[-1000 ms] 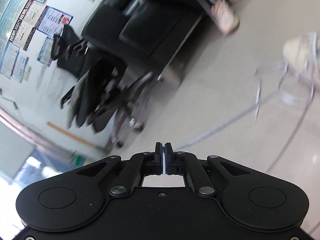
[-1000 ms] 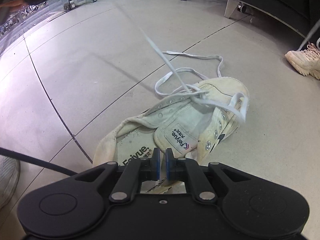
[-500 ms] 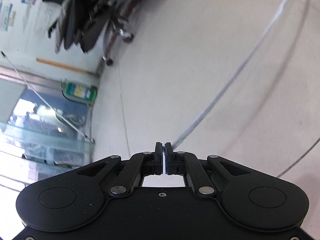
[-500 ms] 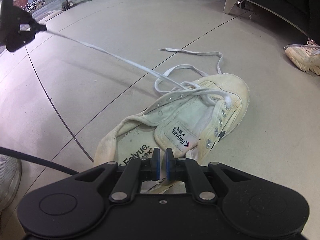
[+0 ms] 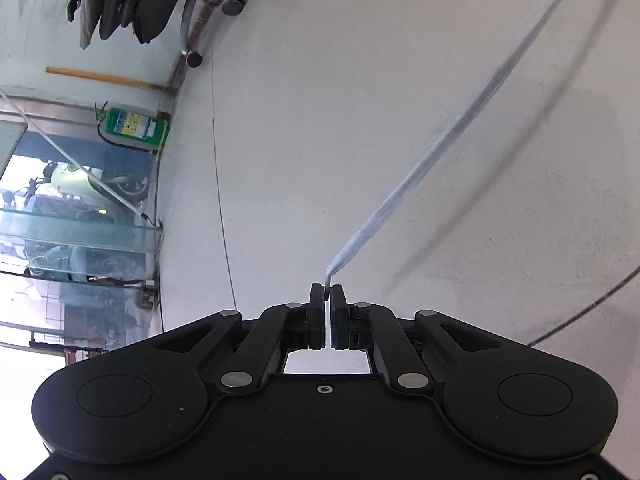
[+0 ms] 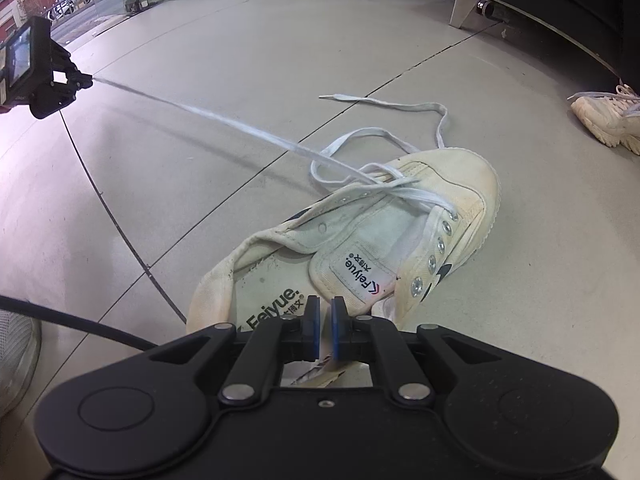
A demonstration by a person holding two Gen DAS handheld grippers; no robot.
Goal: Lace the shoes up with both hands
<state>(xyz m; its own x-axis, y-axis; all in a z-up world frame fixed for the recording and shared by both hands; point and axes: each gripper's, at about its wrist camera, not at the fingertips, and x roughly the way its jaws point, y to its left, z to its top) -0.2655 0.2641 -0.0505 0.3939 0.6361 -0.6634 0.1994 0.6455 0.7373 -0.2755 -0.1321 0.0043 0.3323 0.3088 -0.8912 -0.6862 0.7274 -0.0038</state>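
Right wrist view: a lace was pulled taut from the shoe on the floor, pinched by the left gripper. Only the toe eyelets were laced; the right gripper seemingly clamped the tongue.

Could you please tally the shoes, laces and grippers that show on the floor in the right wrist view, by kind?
Shoes: 2, the cream canvas shoe and a pale sneaker at the right edge.
Laces: 1, the white lace.
Grippers: 2, left gripper and right gripper.
Total: 5.
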